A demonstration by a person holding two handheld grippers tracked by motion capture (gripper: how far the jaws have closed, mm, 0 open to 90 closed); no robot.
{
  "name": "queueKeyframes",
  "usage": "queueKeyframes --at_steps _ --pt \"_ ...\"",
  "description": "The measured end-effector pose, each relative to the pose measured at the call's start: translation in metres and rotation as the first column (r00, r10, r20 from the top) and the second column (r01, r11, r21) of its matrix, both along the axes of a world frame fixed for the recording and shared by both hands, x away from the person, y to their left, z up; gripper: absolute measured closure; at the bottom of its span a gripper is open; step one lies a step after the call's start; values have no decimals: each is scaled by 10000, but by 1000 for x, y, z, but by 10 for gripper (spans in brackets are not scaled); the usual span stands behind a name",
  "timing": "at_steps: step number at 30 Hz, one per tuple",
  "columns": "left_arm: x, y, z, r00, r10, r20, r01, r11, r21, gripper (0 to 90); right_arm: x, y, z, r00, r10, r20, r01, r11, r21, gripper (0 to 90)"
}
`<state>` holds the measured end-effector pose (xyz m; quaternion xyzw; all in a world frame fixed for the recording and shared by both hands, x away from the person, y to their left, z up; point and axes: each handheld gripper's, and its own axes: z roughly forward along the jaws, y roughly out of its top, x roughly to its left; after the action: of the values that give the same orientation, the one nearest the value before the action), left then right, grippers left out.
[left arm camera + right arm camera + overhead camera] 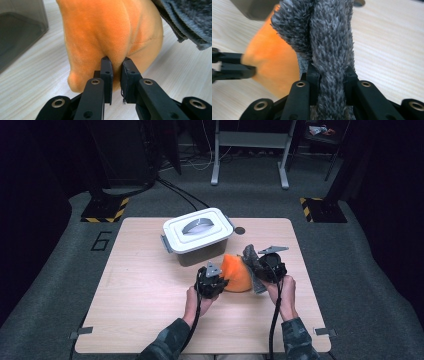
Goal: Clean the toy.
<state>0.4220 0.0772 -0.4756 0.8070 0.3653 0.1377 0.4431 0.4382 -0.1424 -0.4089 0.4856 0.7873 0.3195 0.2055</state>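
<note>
we're at a pale wood table (140,290) w/ a white-lidded storage box (198,235) sitting at the far centre, grey handle on its lid, latches at the sides. a small dark round spot (240,230) lies on the tabletop just right of the box. beyond the table there's grey carpet, black stands w/ yellow-black hazard bases, and a white metal frame far back. the box stands just beyond the cloths, close to the orange one; nothing lies btwn our grippers and the fabric.

the orange cloth (236,272) sits near the table centre, just in front of the box, bunched up into a rounded cone shape. our left gripper (214,282) is at its near-left side; in the left gripper view the jaws are pinched together on a fold of the orange cloth (110,32), fabric squeezed in the narrow slot btwn the pads. our right gripper (267,265) is just right of the orange cloth, jaws clamped on a grey fuzzy cloth (329,45), which runs up as a thick rolled strip btwn the jaws in the right gripper view. the grey cloth touches the orange one's right side.

orange cloth: soft, velvety, smooth short nap w/ creases. grey cloth: shaggy, dark grey pile.
</note>
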Motion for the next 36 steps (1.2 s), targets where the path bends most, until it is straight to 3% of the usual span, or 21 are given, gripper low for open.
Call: queueKeyframes --at_steps 2,9,14,22,28,29,36 --pt "-1 -1 1 10000 32 -56 -33 9999 -126 812 -2 2 3 9999 131 107 -130 9999 -22 737" --pt "-10 -11 4 9996 -266 136 265 9996 87 810 -11 26 17 9955 847 430 -851 9964 63 734" --pt "-9 -12 2 9993 -332 154 327 9991 285 811 -5 41 6 9936 1097 264 -1084 9931 -458 735" --pt "-8 -8 -2 9993 -341 122 338 9992 223 811 -1 39 -2 9980 606 200 -587 9947 -845 742" --pt "-7 -8 -3 9995 -320 70 319 9995 83 811 6 18 -10 10000 53 9 -52 9978 -660 742" --pt "-7 -8 -4 9994 -334 61 334 9994 80 810 8 12 -13 9996 -166 -210 156 9987 -489 741" --pt "-7 -9 -5 9994 -348 94 347 9994 55 809 16 -8 -28 9961 -681 -562 659 9970 -404 741"
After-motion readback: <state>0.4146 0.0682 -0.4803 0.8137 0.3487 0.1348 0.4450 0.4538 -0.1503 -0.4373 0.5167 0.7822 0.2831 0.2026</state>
